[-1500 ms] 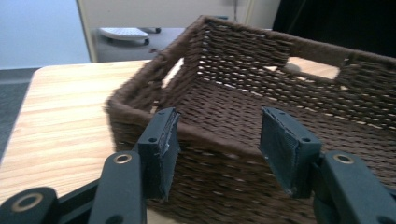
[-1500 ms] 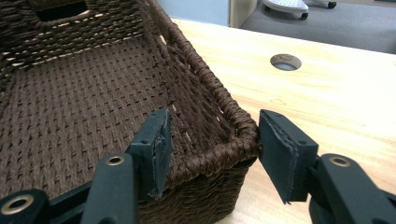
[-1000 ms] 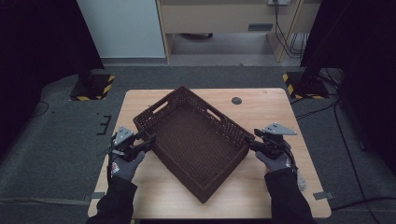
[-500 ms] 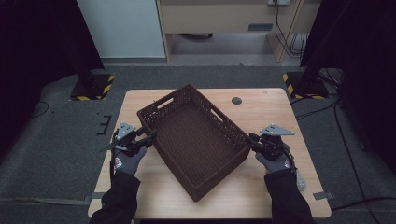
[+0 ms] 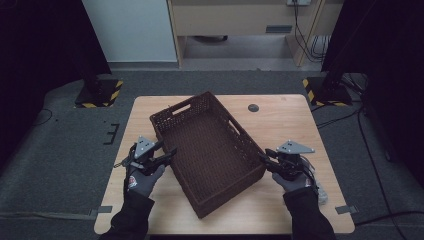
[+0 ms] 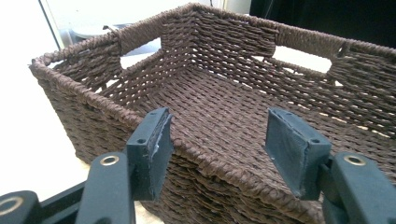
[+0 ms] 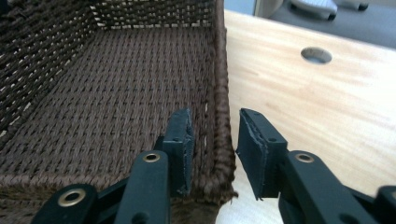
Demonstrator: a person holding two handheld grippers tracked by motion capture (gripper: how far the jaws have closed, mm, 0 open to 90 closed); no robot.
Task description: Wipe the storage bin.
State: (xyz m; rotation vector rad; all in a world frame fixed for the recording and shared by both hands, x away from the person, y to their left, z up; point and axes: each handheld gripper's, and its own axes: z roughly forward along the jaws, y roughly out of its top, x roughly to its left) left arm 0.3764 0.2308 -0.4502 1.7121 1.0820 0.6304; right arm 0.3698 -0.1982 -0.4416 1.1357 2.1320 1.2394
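An empty dark brown woven basket [image 5: 210, 145] lies at an angle across the middle of the wooden table [image 5: 290, 120]. My left gripper [image 5: 170, 154] is at the basket's left long side. In the left gripper view its jaws stand wide open [image 6: 217, 140] over the rim, gripping nothing, with the basket [image 6: 210, 93] beyond. My right gripper [image 5: 265, 156] is at the basket's near right corner. In the right gripper view it [image 7: 215, 140] straddles the basket's [image 7: 116, 84] side wall, one jaw inside and one outside, with a small gap showing on the inner side.
A round cable hole [image 5: 253, 107] sits in the table's far right part, also in the right gripper view [image 7: 316, 55]. Black stands with yellow-striped bases [image 5: 97, 95] [image 5: 325, 90] are on the floor beyond the table's far corners.
The basket has shifted slightly away and turned a little. My left gripper has opened off the rim, and my right gripper's jaws have loosened around the wall.
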